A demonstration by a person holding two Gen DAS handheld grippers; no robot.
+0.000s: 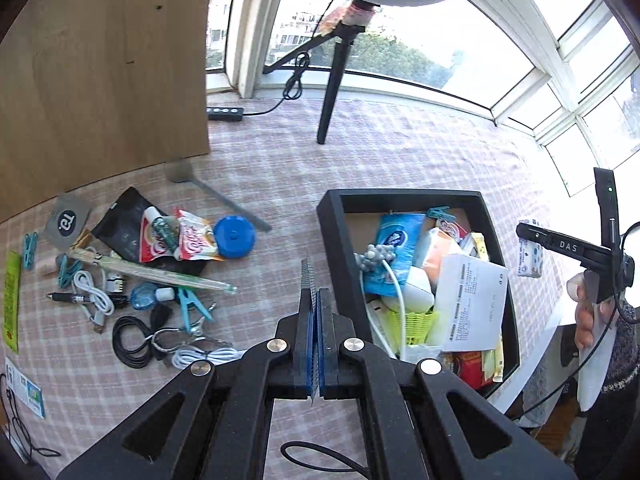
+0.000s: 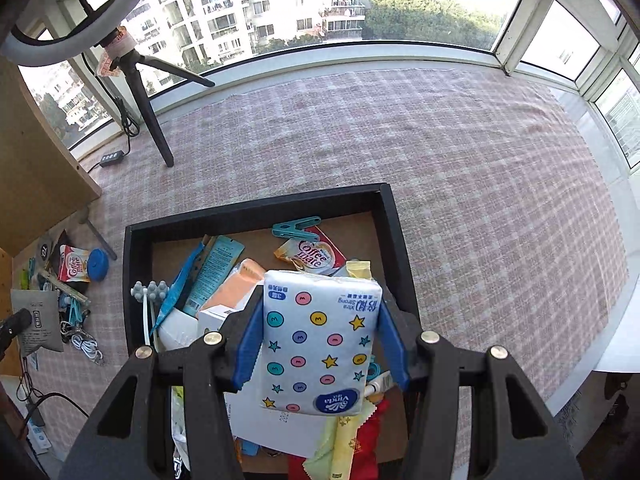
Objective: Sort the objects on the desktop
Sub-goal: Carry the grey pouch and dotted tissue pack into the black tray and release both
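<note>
My right gripper [image 2: 320, 344] is shut on a white tissue pack [image 2: 318, 340] with coloured dots and stars, held above the black box [image 2: 256, 210]. The box also shows in the left wrist view [image 1: 332, 240], filled with several packets, a receipt and a cable. My left gripper [image 1: 315, 312] is shut on a thin flat grey sachet [image 1: 308, 276], seen edge-on, just left of the box. In the left wrist view the right gripper [image 1: 532, 248] with its tissue pack [image 1: 530, 256] is at the far right.
A pile of loose items lies left of the box: Coffee mate sachets [image 1: 192, 240], a blue round lid [image 1: 234, 236], teal clips [image 1: 192, 308], cables [image 1: 128, 340], a pen [image 1: 80, 298]. A ring light tripod [image 1: 332, 92] and a wooden board [image 1: 100, 72] stand behind.
</note>
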